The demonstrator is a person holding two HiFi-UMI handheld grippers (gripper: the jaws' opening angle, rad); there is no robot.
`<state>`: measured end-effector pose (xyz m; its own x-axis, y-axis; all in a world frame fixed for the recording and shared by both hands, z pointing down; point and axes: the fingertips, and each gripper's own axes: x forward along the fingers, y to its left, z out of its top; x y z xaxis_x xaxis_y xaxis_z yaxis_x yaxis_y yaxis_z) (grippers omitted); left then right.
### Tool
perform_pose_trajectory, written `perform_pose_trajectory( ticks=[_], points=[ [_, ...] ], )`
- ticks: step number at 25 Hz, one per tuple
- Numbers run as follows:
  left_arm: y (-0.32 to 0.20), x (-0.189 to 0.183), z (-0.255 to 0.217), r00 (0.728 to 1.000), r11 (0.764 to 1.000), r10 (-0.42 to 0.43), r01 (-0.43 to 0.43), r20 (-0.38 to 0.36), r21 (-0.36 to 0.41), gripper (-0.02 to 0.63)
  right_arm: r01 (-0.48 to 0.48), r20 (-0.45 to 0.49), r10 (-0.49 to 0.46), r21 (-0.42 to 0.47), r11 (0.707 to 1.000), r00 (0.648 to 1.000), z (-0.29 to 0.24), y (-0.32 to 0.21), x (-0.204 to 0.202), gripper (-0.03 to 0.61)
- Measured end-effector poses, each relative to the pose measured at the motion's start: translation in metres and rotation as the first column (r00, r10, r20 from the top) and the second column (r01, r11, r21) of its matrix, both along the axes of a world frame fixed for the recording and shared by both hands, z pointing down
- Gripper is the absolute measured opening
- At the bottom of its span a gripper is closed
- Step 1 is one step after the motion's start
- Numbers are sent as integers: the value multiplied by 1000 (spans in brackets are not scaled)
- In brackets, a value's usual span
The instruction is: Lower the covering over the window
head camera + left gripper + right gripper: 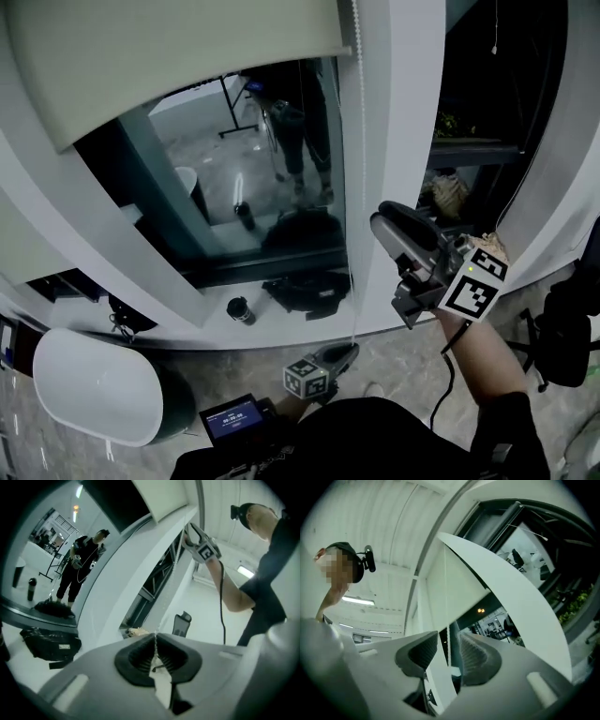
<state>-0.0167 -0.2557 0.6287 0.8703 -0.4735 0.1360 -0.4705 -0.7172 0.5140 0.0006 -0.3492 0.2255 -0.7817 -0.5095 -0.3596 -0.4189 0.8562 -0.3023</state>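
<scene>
The roller blind [169,56] covers only the top of the window [262,178], and its bead chain [362,141] hangs down the white frame on the right. Low by the sill [187,333], the left hand-held gripper [156,640] lies roughly level, its jaws closed on the chain. The right forearm [483,361] reaches up from below. Its hand-held gripper [447,641] tilts upward with the jaws wide apart, and the chain passes between them ungripped.
</scene>
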Motion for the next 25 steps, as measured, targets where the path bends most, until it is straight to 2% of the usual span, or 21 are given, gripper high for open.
perform_pose_trajectory(
  ticks=[3, 5, 8, 9, 11, 12, 14, 15, 16, 17, 18, 20, 21, 22, 25],
  points=[
    [15, -5, 23, 999, 999, 16, -15, 45, -35, 11, 61, -25, -59, 55, 997, 998, -67, -2, -24, 166],
    [30, -12, 51, 996, 997, 16, -10, 83, -82, 11, 46, -68, -41, 78, 996, 997, -92, -4, -37, 163],
    [56, -19, 85, 993, 988, 29, -11, 114, -157, 11, -18, -165, 34, 100, 995, 986, -103, -12, -49, 118],
    [61, -22, 89, 995, 984, 17, 1, 103, -176, 12, -38, -203, 60, 109, 993, 977, -101, -15, -53, 8],
    [60, -30, 89, 997, 980, -25, 41, 79, -197, 12, -70, -270, 114, 169, 983, 956, -95, -16, -59, 5],
    [56, -35, 87, 996, 978, -42, 56, 74, -199, 12, -83, -312, 153, 225, 971, 938, -88, -15, -62, 3],
    [54, -42, 86, 996, 977, -41, 57, 79, -203, 12, -101, -397, 255, 369, 924, 882, -67, -11, -64, 3],
    [56, -43, 85, 995, 979, -20, 40, 100, -198, 12, -107, -409, 298, 429, 897, 862, -59, -7, -63, 2],
    [58, -42, 84, 991, 984, 7, 18, 136, -179, 12, -110, -401, 315, 457, 883, 860, -55, -4, -59, 2],
    [59, -41, 83, 984, 988, 27, 1, 177, -154, 12, -107, -383, 298, 446, 888, 874, -55, -2, -56, 3],
    [58, -40, 83, 979, 989, 38, -9, 202, -146, 12, -93, -363, 252, 402, 911, 897, -57, -1, -54, 5],
    [58, -38, 87, 979, 985, 46, -11, 199, -174, 12, -32, -308, 117, 266, 963, 944, -60, -4, -52, 8],
    [59, -37, 89, 982, 982, 48, -13, 184, -189, 12, 3, -265, 53, 203, 979, 963, -63, -4, -51, 20],
    [60, -37, 91, 985, 980, 48, -14, 167, -200, 12, 30, -219, 6, 158, 987, 976, -68, -4, -50, 55],
    [63, -38, 90, 990, 978, 43, -14, 133, -209, 12, 60, -171, -42, 105, 993, 984, -83, -4, -49, 54]
  ],
)
